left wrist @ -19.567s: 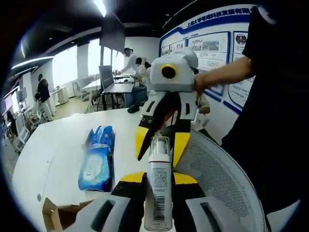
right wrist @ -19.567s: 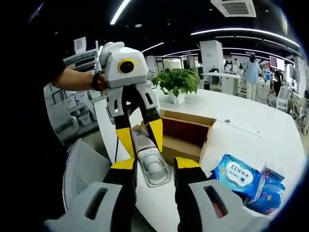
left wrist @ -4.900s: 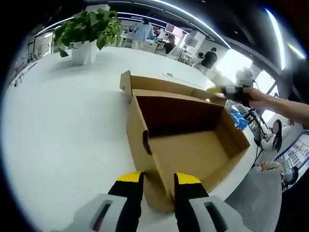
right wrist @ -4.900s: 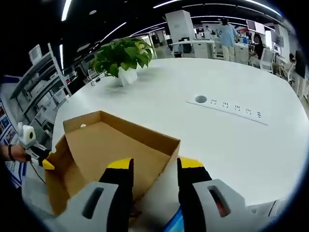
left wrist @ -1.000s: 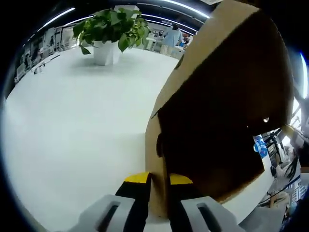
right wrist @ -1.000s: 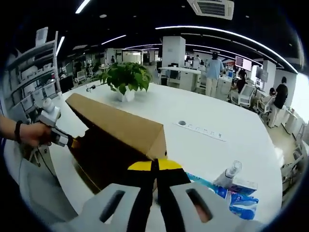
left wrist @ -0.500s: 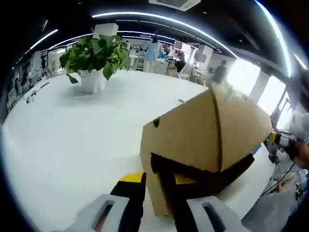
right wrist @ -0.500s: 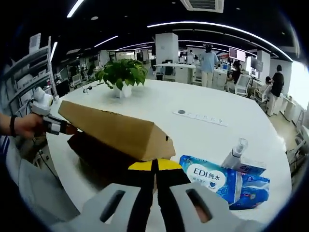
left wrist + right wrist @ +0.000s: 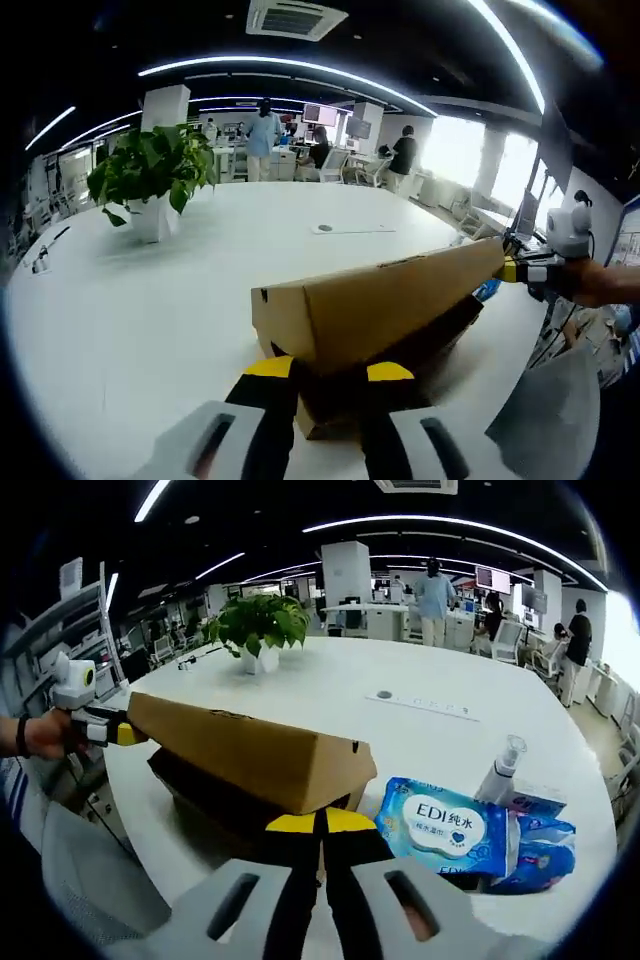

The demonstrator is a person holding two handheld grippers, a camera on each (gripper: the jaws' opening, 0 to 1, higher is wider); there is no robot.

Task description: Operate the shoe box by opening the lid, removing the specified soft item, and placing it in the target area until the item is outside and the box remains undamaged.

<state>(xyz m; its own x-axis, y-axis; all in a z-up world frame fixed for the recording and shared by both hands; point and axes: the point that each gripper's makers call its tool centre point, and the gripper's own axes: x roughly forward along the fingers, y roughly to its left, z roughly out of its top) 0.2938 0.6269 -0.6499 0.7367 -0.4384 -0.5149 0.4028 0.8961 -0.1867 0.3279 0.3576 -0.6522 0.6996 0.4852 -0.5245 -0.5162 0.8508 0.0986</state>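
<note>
The brown cardboard shoe box lid point(image 9: 390, 295) lies lengthwise over the box base point(image 9: 440, 330), slightly raised at the far end. My left gripper point(image 9: 330, 372) stands at the near corner, jaws apart, the box base between them and the lid edge just above the tips. At the far end my right gripper point(image 9: 512, 268) pinches the lid. In the right gripper view the lid point(image 9: 250, 750) covers the base point(image 9: 200, 790), my right gripper point(image 9: 322, 825) is shut on its near corner, and my left gripper point(image 9: 120, 734) sits at the far end.
On the white table point(image 9: 420, 695), right of the box, lie a blue wet wipes pack point(image 9: 445, 830), a spray bottle point(image 9: 500, 770) and more blue packs point(image 9: 545, 855). A potted plant point(image 9: 258, 630) stands at the back. A mesh chair point(image 9: 560, 420) is by the table's edge.
The lid has swung down from steeply tilted to nearly flat over the base. My left gripper's jaws have spread apart from the wall they pinched a second ago.
</note>
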